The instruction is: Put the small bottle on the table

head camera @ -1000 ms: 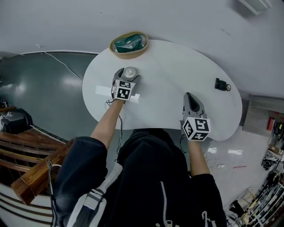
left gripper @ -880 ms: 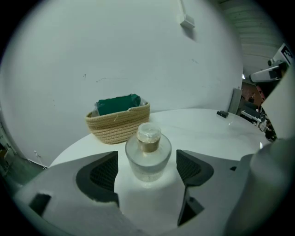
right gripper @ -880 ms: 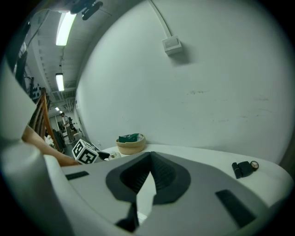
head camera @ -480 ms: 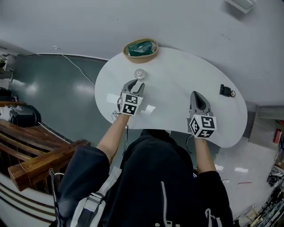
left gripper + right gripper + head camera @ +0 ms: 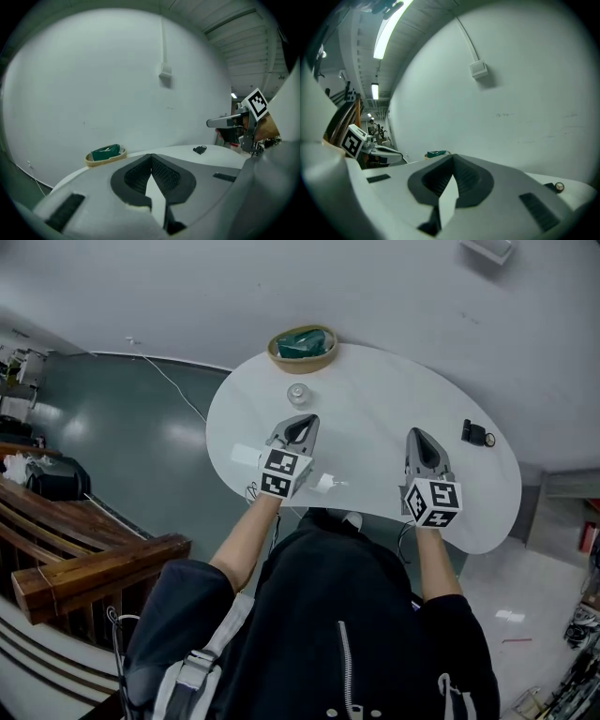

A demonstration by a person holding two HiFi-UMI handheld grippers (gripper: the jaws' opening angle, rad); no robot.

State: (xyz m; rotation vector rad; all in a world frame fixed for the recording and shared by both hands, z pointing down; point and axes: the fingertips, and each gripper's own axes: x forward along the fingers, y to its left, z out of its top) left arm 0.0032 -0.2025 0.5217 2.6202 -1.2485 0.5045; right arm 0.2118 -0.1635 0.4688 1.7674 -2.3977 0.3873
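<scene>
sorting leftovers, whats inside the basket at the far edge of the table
A crumpled teal bag fills the basket. Anything under it, and the basket's floor, is covered.

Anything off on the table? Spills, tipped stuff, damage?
Nothing stands out. The bottle stands on the table, apart from the left claw, which is shut and empty. The basket sits whole at the far edge. No spill shows.

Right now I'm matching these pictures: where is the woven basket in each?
Head view: woven basket at the far edge of the table, top centre.
Left gripper view: basket lower left of centre.
Right gripper view: basket small, just left of centre.
Shared landmark: the small black object, right of the basket.
</scene>
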